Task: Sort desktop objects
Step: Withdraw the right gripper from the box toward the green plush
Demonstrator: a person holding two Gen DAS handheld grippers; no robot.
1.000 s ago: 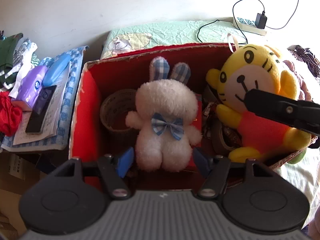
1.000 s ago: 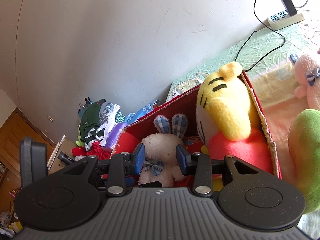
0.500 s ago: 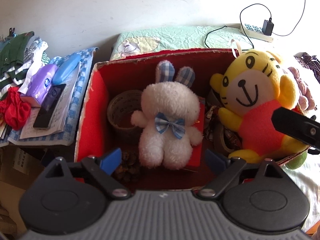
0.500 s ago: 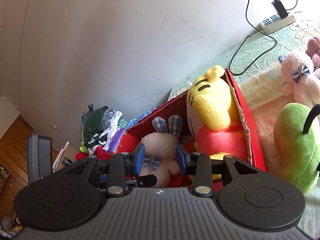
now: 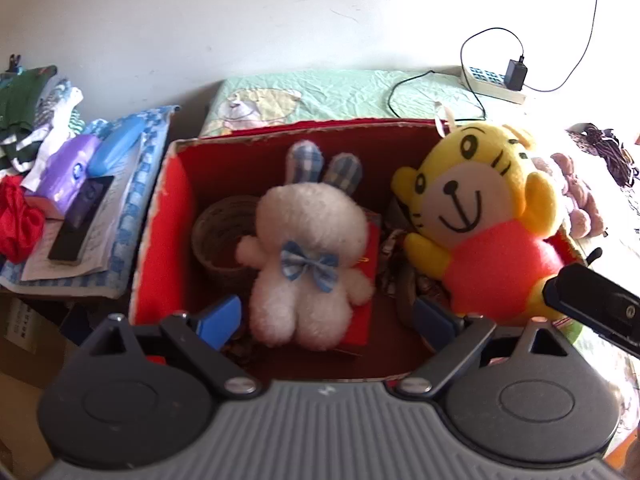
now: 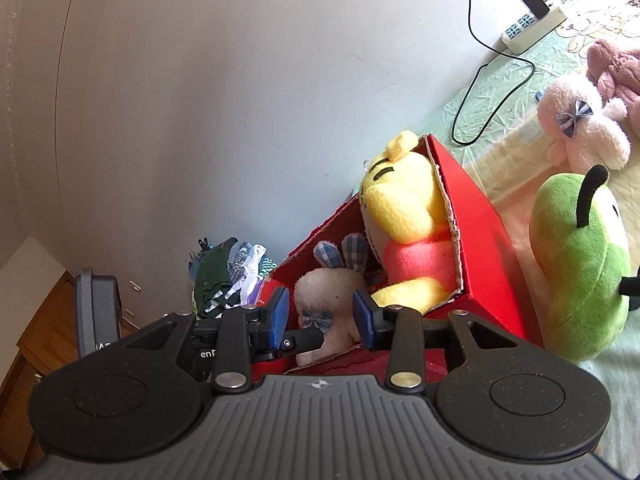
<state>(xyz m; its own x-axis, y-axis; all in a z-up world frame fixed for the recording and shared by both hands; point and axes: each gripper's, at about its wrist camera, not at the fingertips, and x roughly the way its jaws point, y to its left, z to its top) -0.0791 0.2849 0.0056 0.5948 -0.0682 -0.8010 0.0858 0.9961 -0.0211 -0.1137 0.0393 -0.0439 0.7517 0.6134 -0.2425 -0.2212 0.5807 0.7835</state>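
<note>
Hovered with left gripper spread wide and empty, right gripper parted around nothing, over white rabbit upright in red box; risked toppling yellow tiger if bumped.

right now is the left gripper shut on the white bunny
No, the left gripper is open, its blue pads apart on either side of the white bunny.

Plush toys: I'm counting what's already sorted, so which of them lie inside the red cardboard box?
The white plush rabbit and yellow plush tiger; the green and pink plushes lie outside the red cardboard box.
</note>
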